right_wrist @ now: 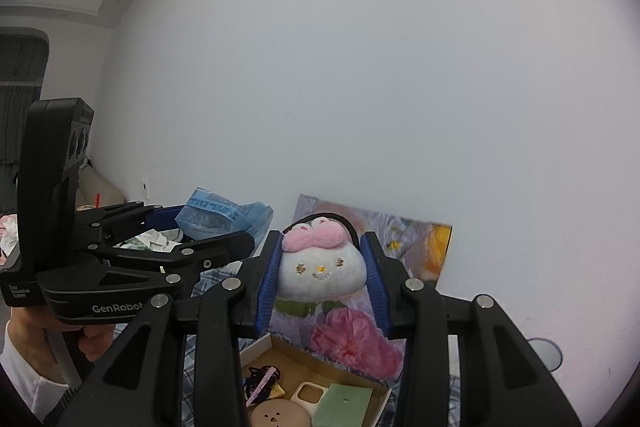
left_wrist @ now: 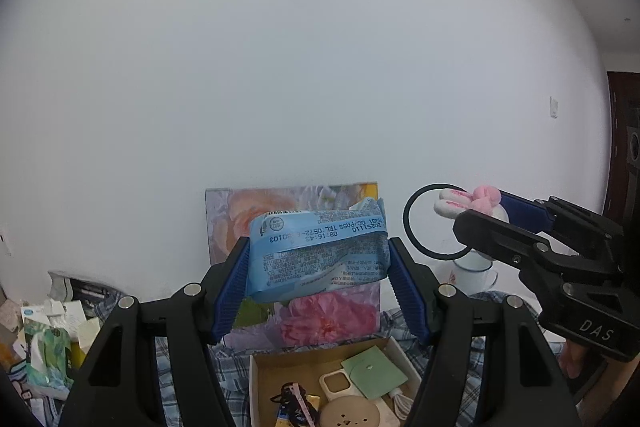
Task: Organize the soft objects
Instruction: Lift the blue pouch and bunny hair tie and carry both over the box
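Left gripper (left_wrist: 318,263) pinching blue pack (left_wrist: 316,251), long axis across the fingers. Right gripper (right_wrist: 320,267) squeezing plush (right_wrist: 320,273) (with black hair loop). Both held high, box (right_wrist: 256,351) directly beneath, a little nearer to the right one, probably.

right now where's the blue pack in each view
Left wrist: the blue pack sits centre, low in the frame, clamped between the left gripper fingers.
Right wrist: the blue pack is at left of centre, held in the left gripper, beside the plush toy.
Shared landmark: the flower picture leaning on the wall, above the cardboard box.
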### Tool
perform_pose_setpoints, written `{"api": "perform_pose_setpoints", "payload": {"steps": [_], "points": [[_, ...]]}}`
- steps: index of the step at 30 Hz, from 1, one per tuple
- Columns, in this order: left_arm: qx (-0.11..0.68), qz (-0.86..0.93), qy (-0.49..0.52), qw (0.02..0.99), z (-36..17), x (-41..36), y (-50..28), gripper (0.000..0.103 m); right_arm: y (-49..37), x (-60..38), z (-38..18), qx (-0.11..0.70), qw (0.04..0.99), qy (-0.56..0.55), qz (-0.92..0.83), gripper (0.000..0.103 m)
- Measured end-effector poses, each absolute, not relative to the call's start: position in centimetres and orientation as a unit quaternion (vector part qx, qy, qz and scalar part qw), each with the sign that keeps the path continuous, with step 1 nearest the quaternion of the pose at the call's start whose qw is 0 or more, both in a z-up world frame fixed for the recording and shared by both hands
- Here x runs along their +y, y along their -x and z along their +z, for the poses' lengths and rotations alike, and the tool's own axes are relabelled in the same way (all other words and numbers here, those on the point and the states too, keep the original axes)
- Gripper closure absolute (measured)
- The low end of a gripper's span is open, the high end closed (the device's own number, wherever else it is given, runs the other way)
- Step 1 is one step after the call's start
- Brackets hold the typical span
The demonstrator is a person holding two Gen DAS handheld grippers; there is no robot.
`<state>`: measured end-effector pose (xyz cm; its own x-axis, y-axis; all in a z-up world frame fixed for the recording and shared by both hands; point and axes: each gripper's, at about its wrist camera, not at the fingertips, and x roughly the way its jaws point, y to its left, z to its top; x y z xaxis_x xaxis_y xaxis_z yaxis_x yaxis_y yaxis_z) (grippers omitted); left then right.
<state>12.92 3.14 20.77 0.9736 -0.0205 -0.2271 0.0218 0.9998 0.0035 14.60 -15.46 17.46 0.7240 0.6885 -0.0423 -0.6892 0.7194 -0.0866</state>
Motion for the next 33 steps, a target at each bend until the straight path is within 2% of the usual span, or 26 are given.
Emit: {"api": "perform_pose_setpoints", "payload": {"steps": [12,33], "points": [[0.196,-0.007,0.003,0.981,14.0,3.4,-18.1,0.035,-20.3,-14.7,12.3,0.077,0.916,0.008,0.393,0.065],[0.327,-0.029,0.052,0.943,3.1,5.8,-24.8,0.034,-26.9,-10.6,2.4,0.219,0.892,0.017,0.395,0.064]]}}
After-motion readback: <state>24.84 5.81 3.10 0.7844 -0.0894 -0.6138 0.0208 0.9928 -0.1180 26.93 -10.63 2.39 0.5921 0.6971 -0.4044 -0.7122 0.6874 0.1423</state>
